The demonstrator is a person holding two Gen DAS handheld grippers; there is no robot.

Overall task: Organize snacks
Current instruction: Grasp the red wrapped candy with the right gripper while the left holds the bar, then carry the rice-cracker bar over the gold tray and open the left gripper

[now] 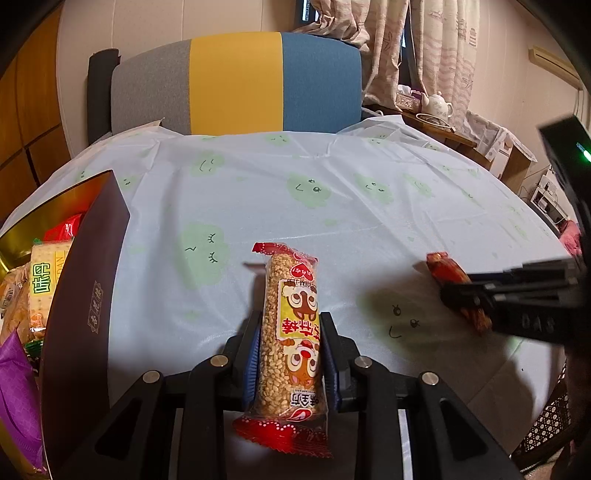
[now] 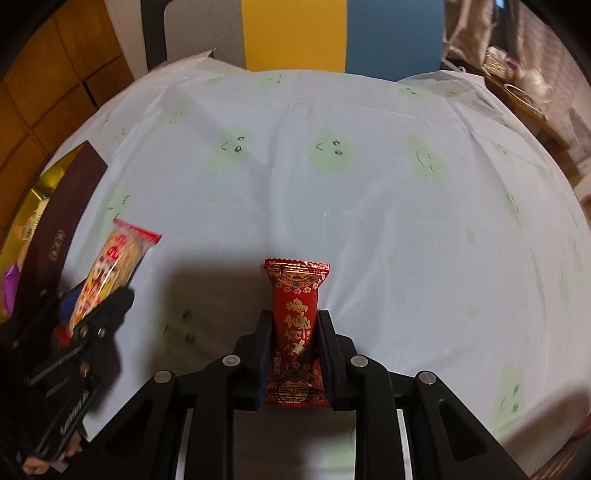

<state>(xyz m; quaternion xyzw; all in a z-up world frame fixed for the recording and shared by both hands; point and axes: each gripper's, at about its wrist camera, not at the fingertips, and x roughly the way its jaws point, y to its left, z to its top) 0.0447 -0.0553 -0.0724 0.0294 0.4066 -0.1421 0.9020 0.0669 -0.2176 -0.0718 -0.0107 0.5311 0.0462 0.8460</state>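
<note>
Both black two-finger grippers clamped on wrapped snacks above pale blue cloud-print tablecloth [image 2: 369, 203].

Left gripper [image 1: 290, 350] pinching clear-wrapped puffed-grain bar [image 1: 290, 332], red ends, cartoon label, Chinese script; right gripper [image 2: 293, 354] gripping red foil packet [image 2: 295, 325], gold Chinese characters. Farther left, open dark brown box [image 1: 81, 295] with gold interior, holding more snacks.

Looked forward from the left wrist along its own fingers, low and close over the tablecloth [image 1: 332, 177], toward the striped chair [image 1: 236, 81], with the dark box [image 1: 85, 288] left of that chair. Looked from the right wrist the same way, higher, toward that chair [image 2: 295, 33]. Shared the tablecloth [image 2: 369, 184], chair and box [image 2: 62, 206].
</note>
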